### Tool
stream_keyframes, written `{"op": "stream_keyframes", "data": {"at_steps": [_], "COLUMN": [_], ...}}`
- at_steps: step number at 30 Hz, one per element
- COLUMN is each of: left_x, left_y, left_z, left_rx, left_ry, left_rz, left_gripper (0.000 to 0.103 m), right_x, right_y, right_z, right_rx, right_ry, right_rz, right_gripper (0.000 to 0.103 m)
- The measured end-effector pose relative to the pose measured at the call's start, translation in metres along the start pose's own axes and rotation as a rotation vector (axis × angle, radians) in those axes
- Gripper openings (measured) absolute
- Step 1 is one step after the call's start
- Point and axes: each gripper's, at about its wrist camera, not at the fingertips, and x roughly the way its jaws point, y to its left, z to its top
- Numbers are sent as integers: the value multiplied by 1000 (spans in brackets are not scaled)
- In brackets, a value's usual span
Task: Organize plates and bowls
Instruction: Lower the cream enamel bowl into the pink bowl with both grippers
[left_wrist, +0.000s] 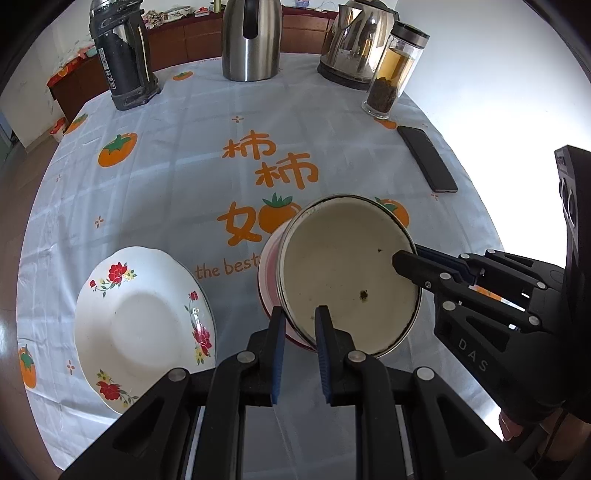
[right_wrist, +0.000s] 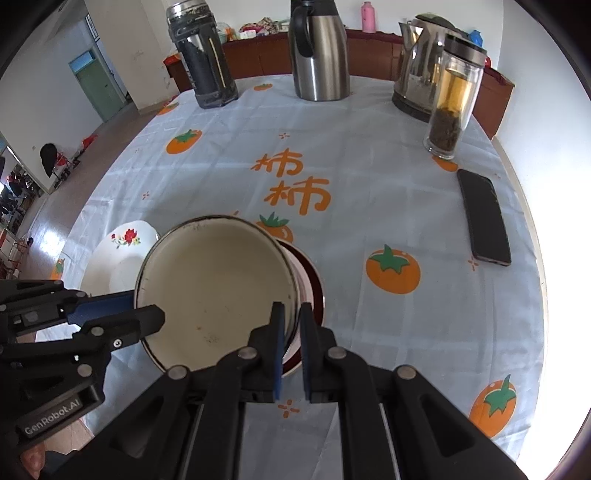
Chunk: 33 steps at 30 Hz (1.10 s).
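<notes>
Round and wide, the table (left_wrist: 147, 192) wears a pale cloth with orange fruit pictures on it. Near the front middle sits the enamel bowl (left_wrist: 347, 273), cream inside with a few dark specks and a dark rim, pink and red on the outside. It is tipped up on its side, so its open mouth faces the cameras, and nothing is in it. The left gripper (left_wrist: 300, 325) comes in from below and pinches the bowl's near rim, one blue-padded finger inside and one outside, with only a thin gap between them. The right gripper (right_wrist: 291, 321) does the same on the bowl's right edge, its two fingers squeezed close on the wall. Just left of the bowl lies a white plate (left_wrist: 144, 325) with red flowers around its rim, flat on the cloth and bare. Far back stand a black and silver flask (left_wrist: 122, 55), a steel jug (left_wrist: 251, 40) and a shiny kettle (left_wrist: 354, 48). Beside the kettle is a glass bottle (left_wrist: 395, 70) with amber tea and dark leaves at the bottom. A black phone (left_wrist: 426, 158) lies flat on the right.
</notes>
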Motion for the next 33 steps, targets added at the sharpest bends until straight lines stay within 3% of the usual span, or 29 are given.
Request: {"op": "stream_keyframes", "data": {"at_steps": [33], "left_x": [30], "left_y": [8], "left_z": [5], "left_rx": [-35], "left_ry": [85], "left_rz": [-42], "left_gripper": [18], "right_x": [28], "right_y": [-5], "right_z": [3], "right_rx": [-8], "right_ry": [62], "right_rz": [-10], "right_gripper": [8]}}
